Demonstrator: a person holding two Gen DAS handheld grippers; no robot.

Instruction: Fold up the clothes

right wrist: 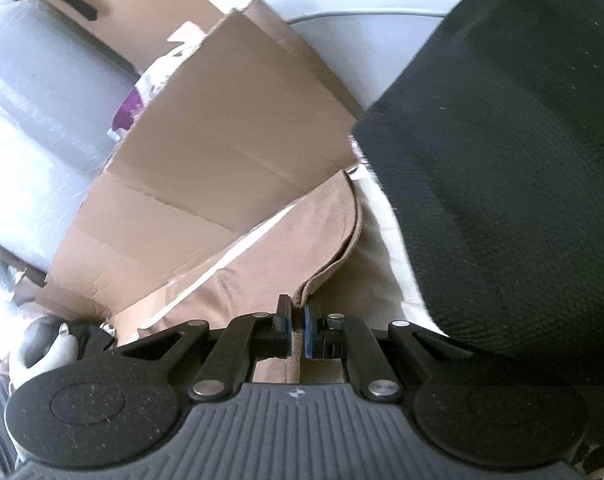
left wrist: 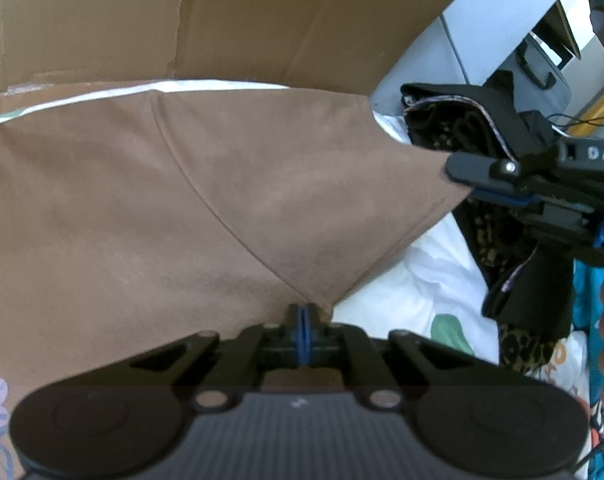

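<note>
A big cardboard sheet is standing beyond both tools. The brown garment is spreading out ahead of the left hand-held gripper, whose jaws are pinching its near corner fully closed. The right hand-held gripper is gripping another folded corner of it, jaws nearly together. Dark clothing is lying just past the right tool.

Probably home: white bedding, clothes pile, cardboard box.
</note>
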